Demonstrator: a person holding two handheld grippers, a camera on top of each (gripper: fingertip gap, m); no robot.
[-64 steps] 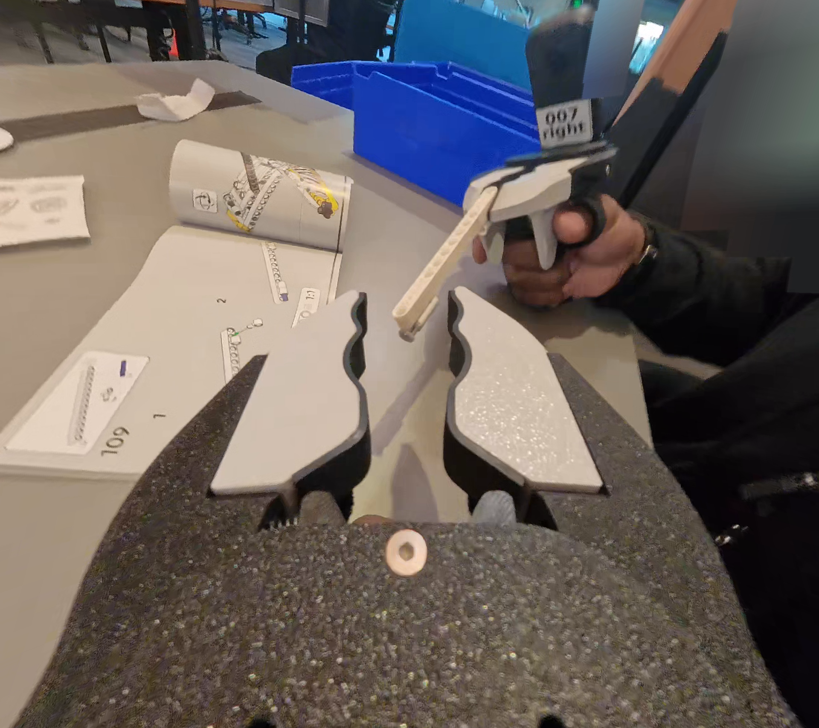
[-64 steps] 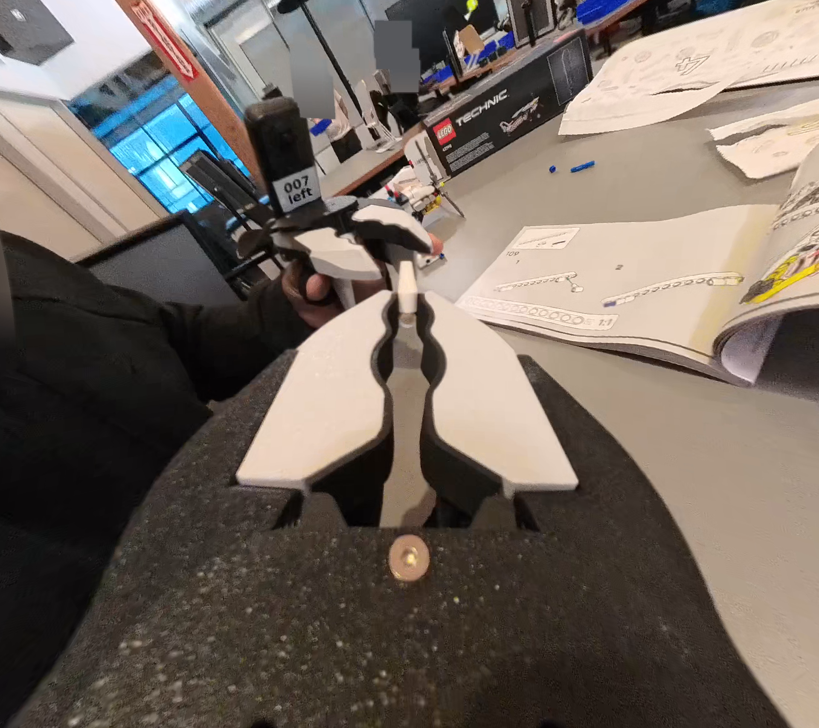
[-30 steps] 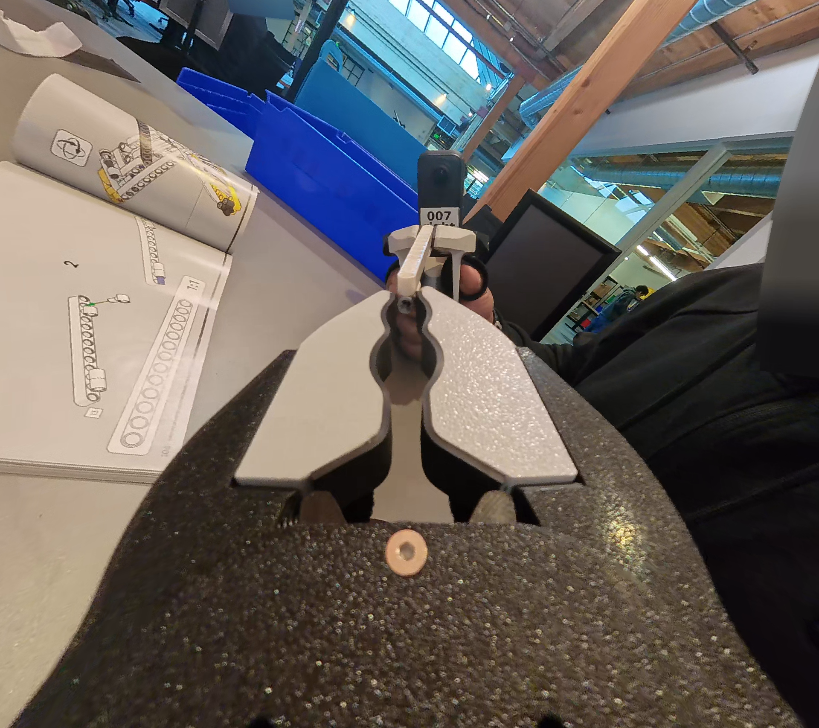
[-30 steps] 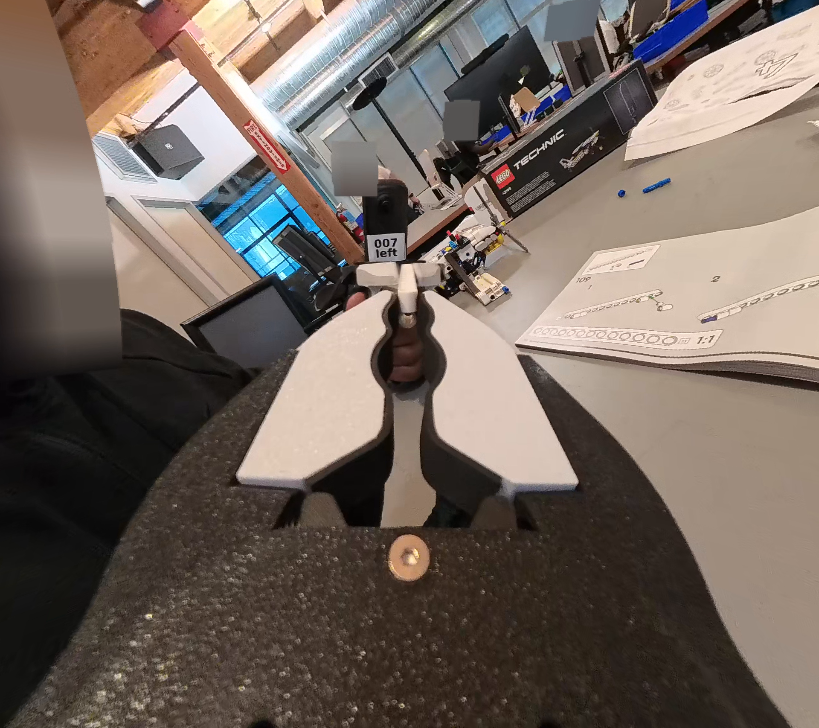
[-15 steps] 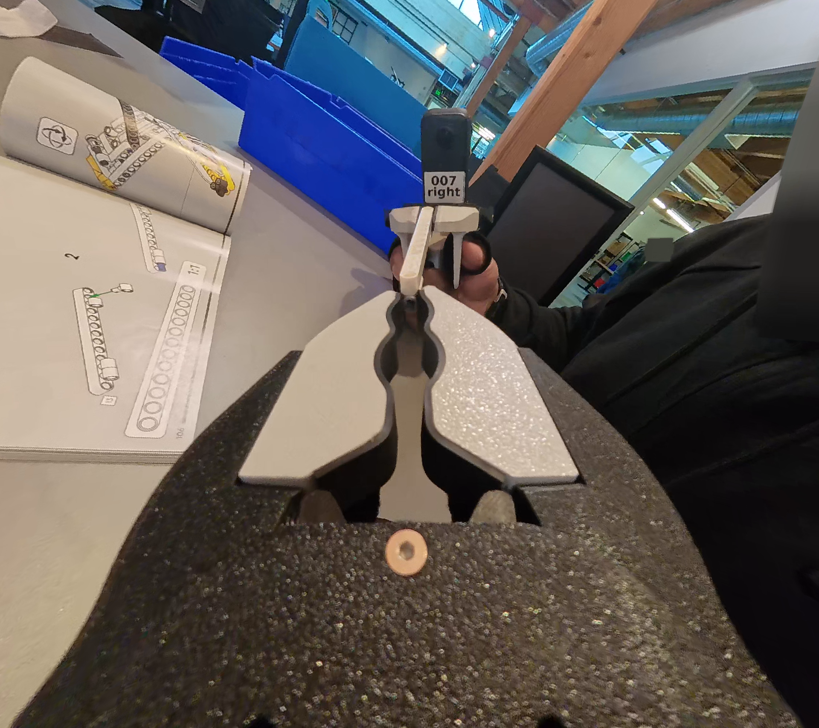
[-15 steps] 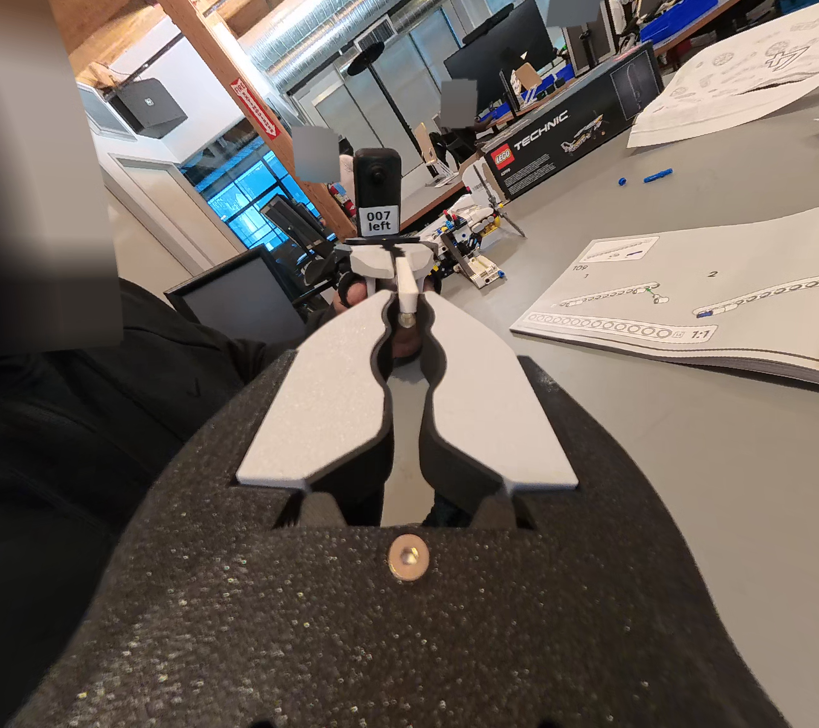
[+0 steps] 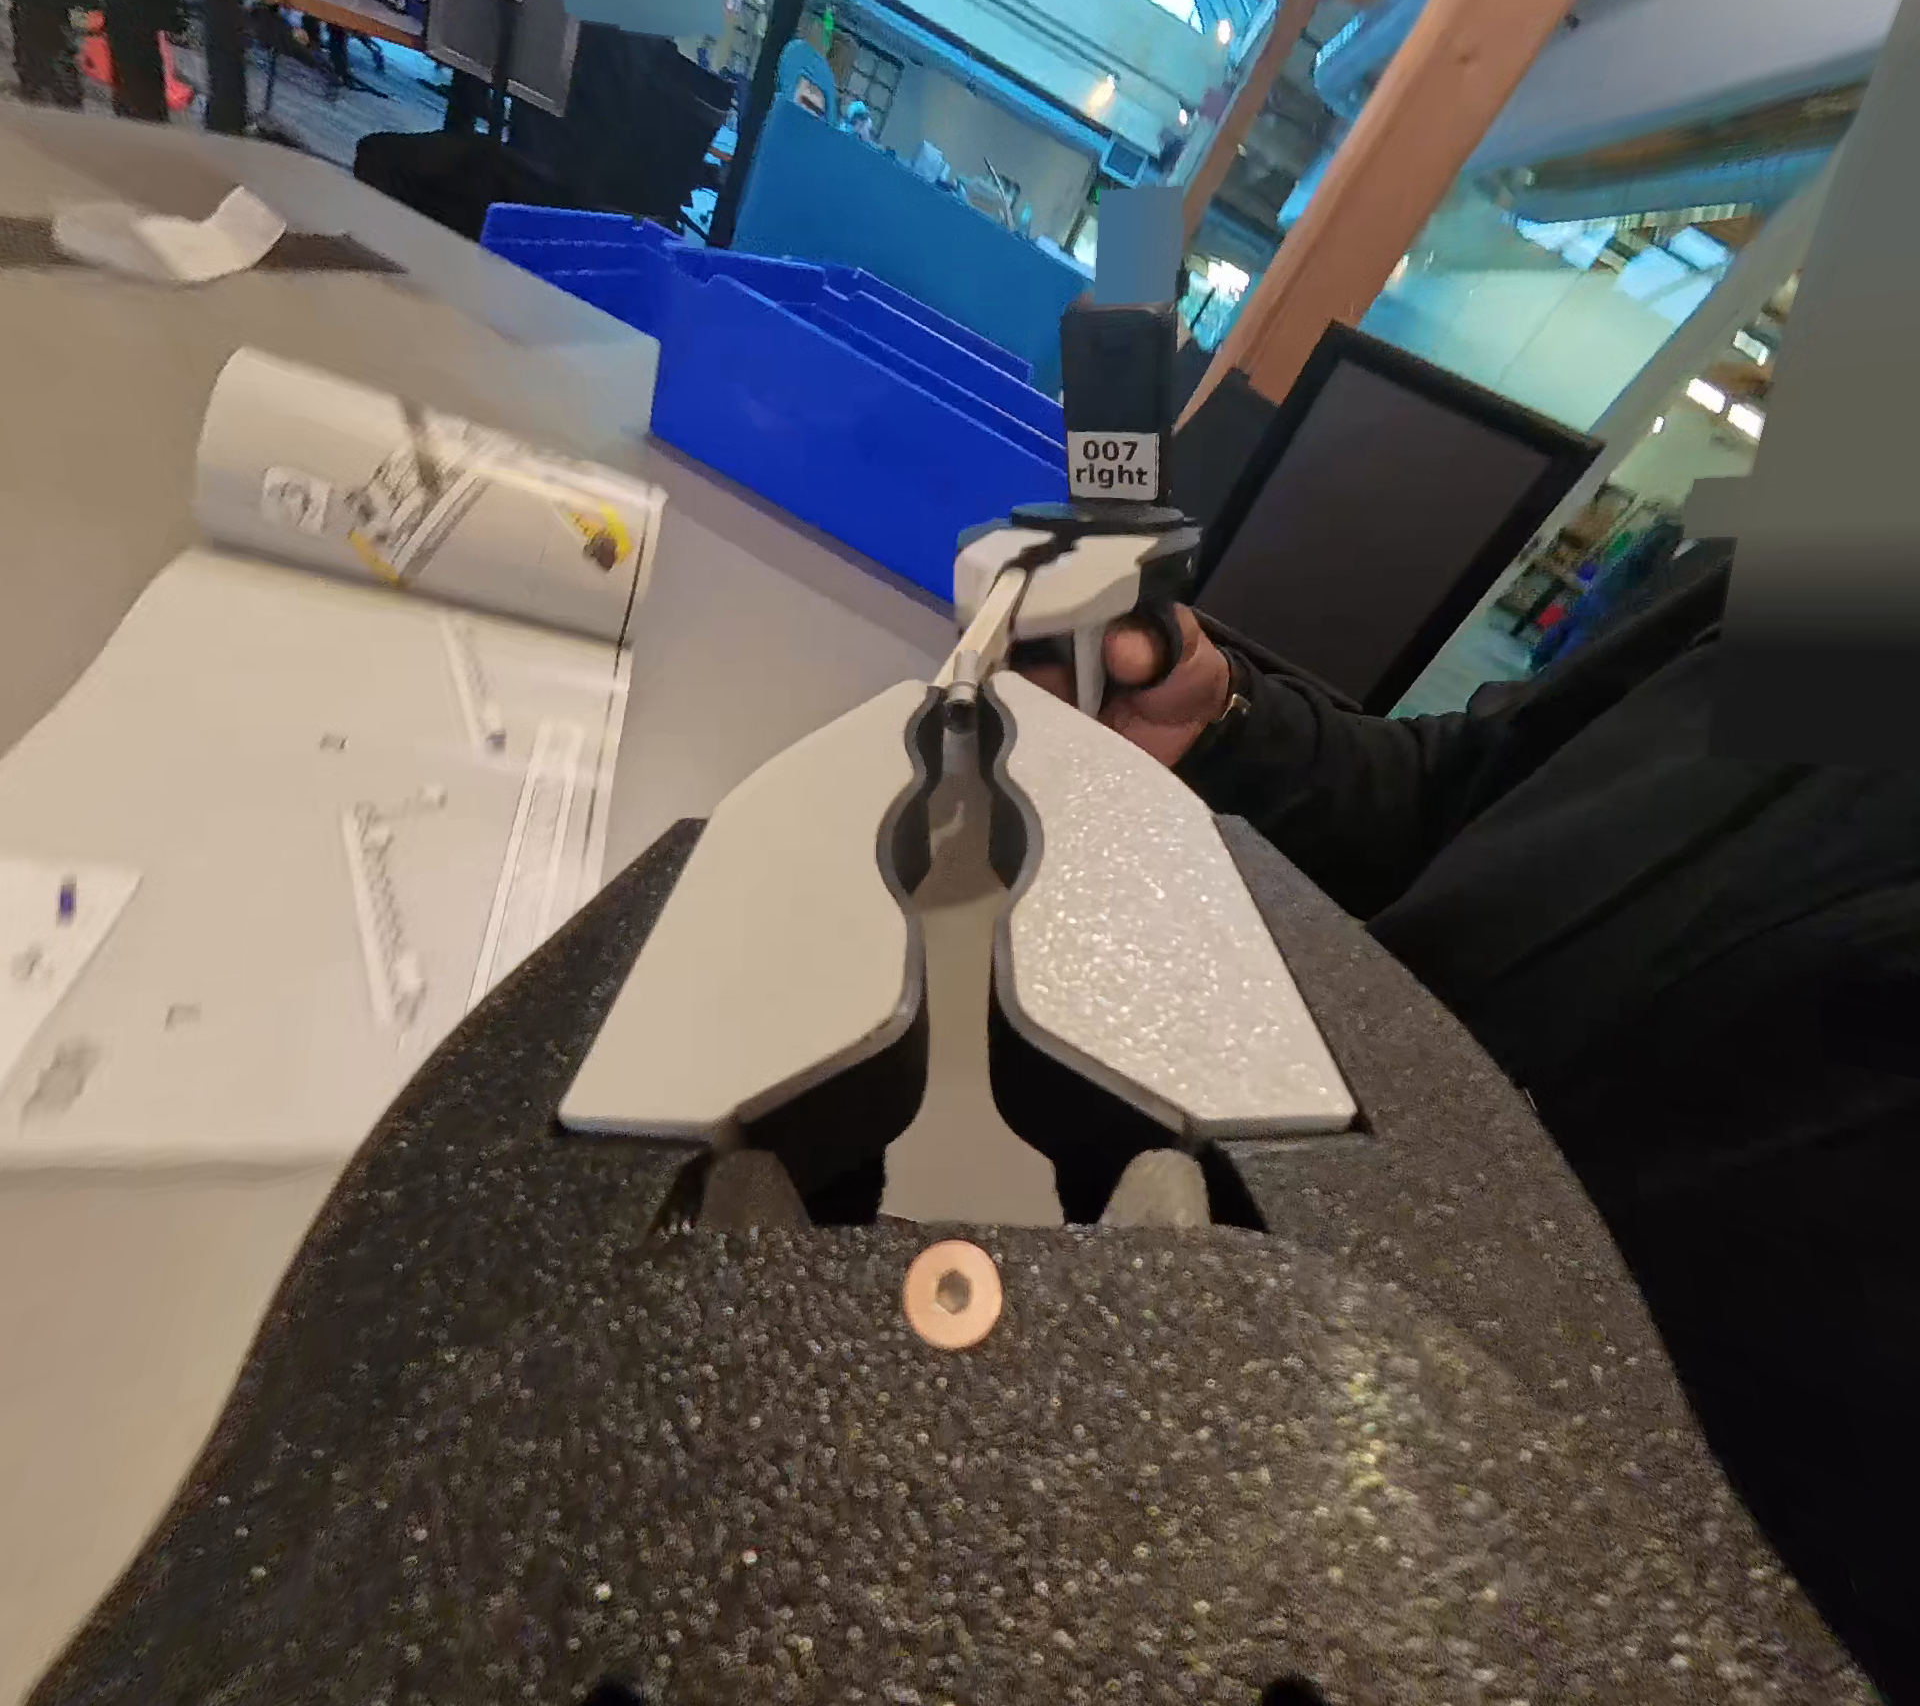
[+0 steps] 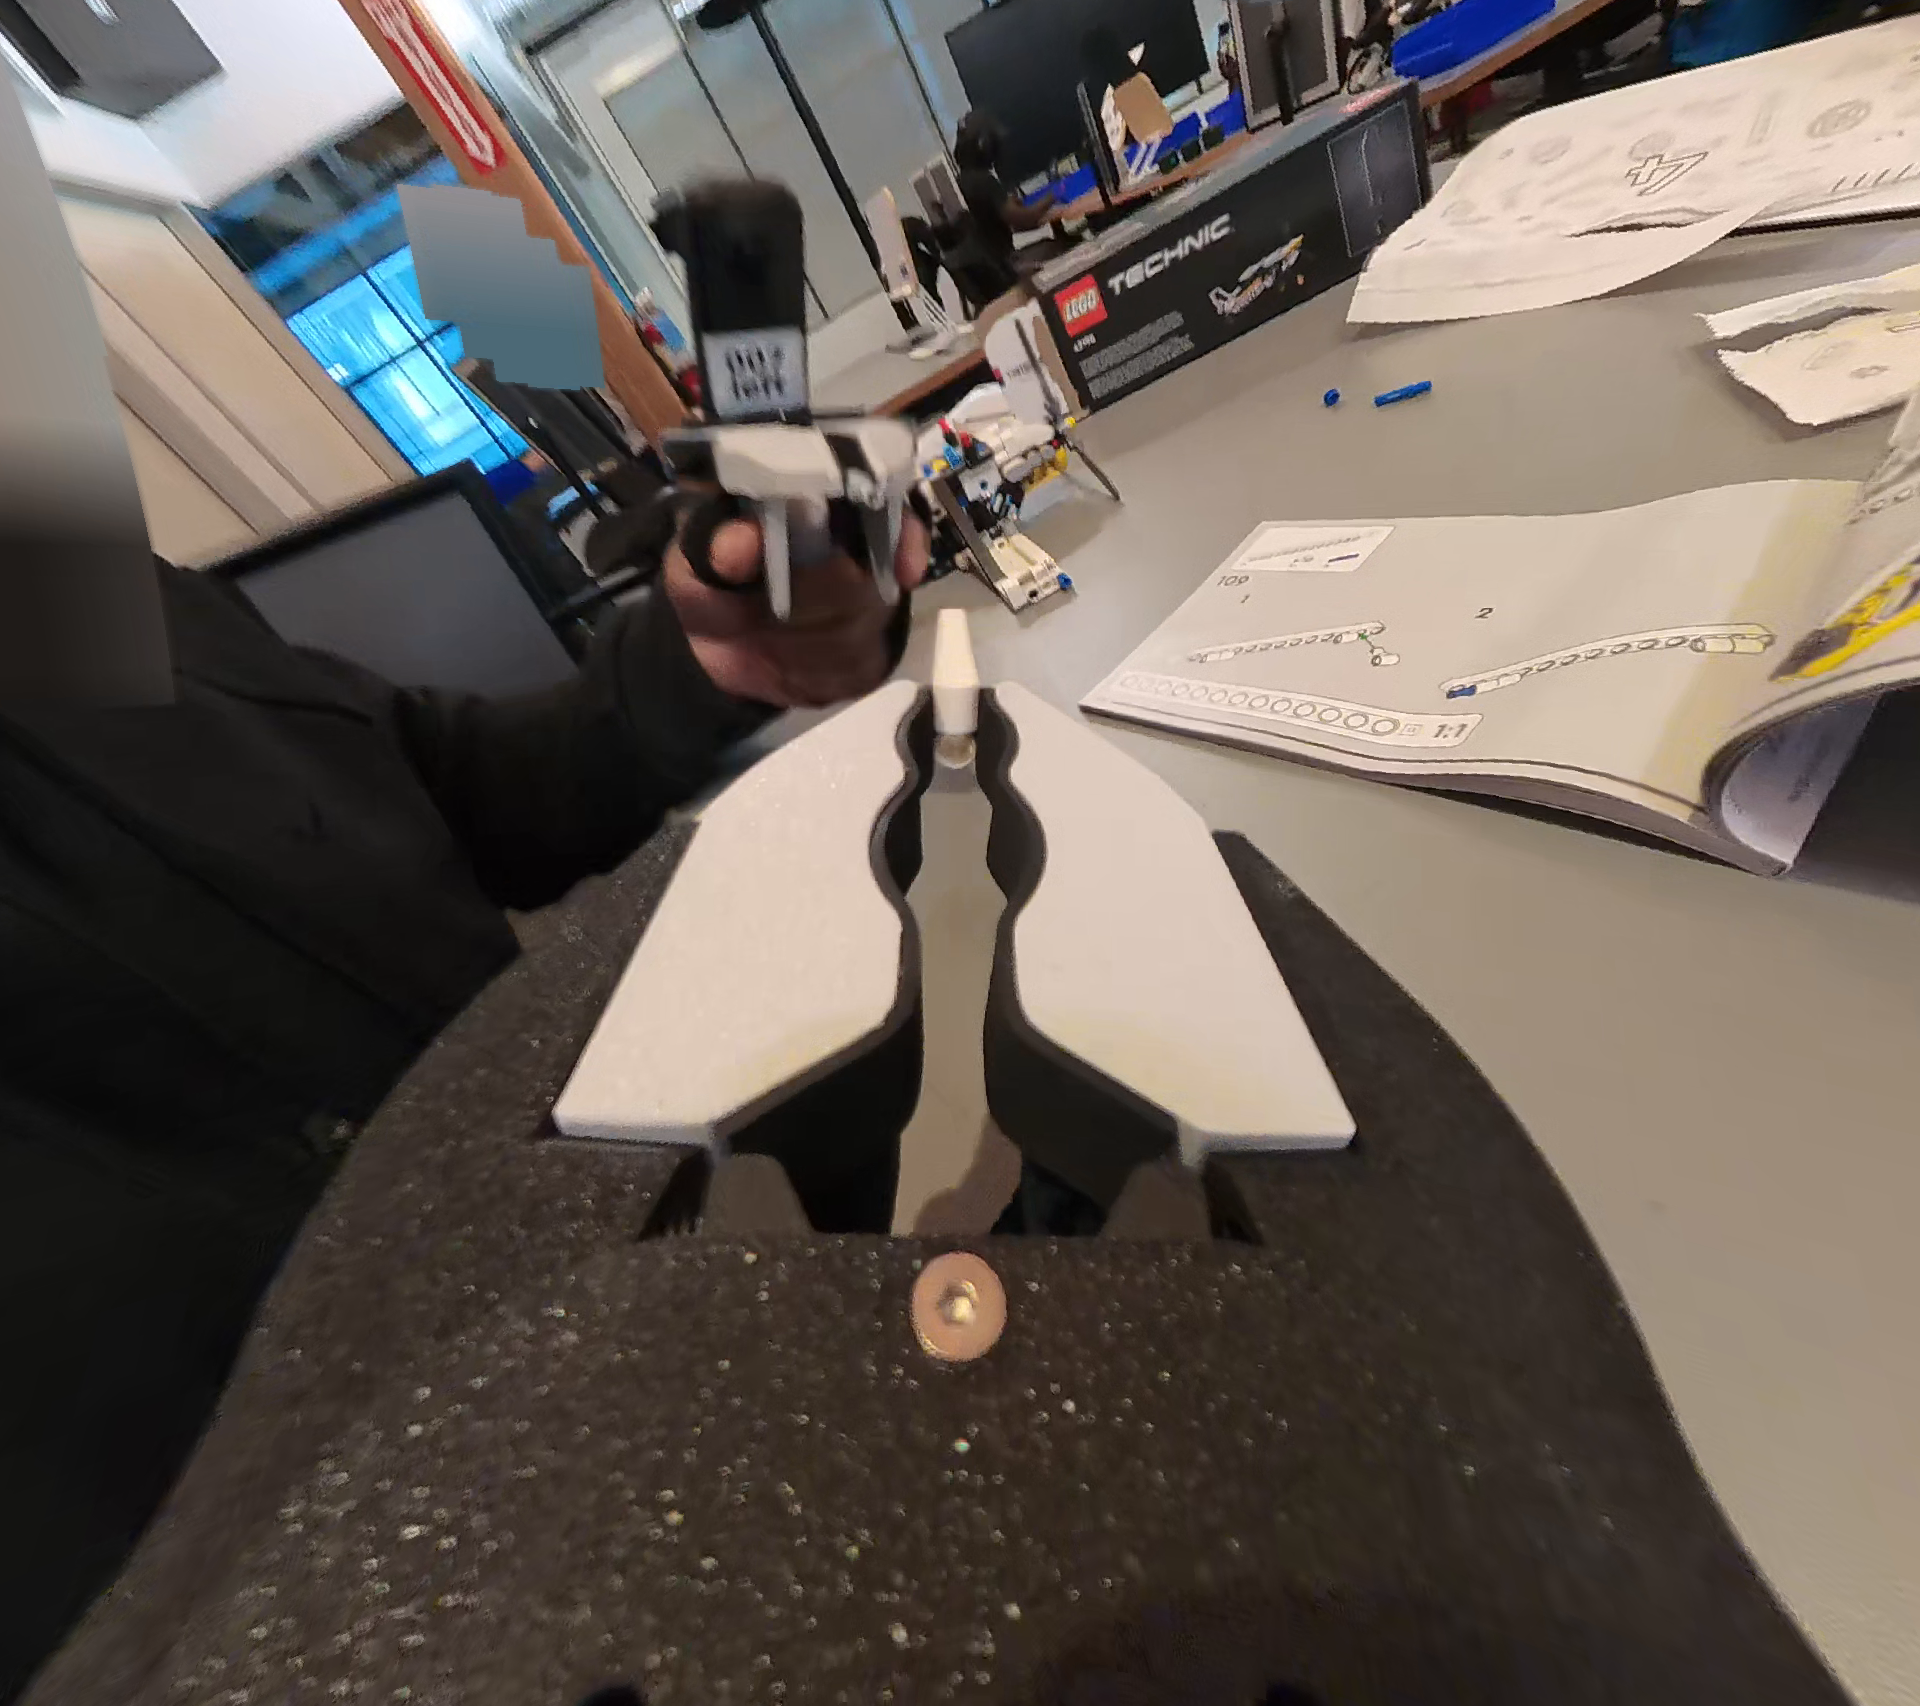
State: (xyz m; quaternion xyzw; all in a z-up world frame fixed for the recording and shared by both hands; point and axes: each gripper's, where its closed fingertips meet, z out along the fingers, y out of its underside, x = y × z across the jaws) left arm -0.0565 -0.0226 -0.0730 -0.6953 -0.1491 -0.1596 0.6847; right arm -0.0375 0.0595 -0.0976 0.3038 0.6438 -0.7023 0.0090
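Observation:
My right gripper (image 8: 954,706) is shut on one end of a long white holed beam (image 8: 953,669) that points away from it above the grey table (image 8: 1558,981). In the left wrist view the beam (image 7: 992,617) runs from the right gripper (image 7: 1049,586) down to my left gripper (image 7: 958,700). That gripper is shut on a small grey piece (image 7: 957,709) at the beam's end. I cannot tell whether this piece is still joined to the beam. In the right wrist view the left gripper (image 8: 800,451) is blurred, up and left of the beam's far end.
An open instruction booklet (image 7: 312,773) lies on the table and also shows in the right wrist view (image 8: 1455,669). Blue bins (image 7: 831,368) stand behind it. A half-built model (image 8: 997,461), a black box (image 8: 1226,274), small blue pins (image 8: 1397,394) and loose sheets (image 8: 1662,170) lie farther off. Tip to tip, the grippers are about 10 cm apart.
My left gripper was open two seconds ago, then shut at the beam's far end. Now it has shifted up and left in the right wrist view. Both views have tilted down toward the table.

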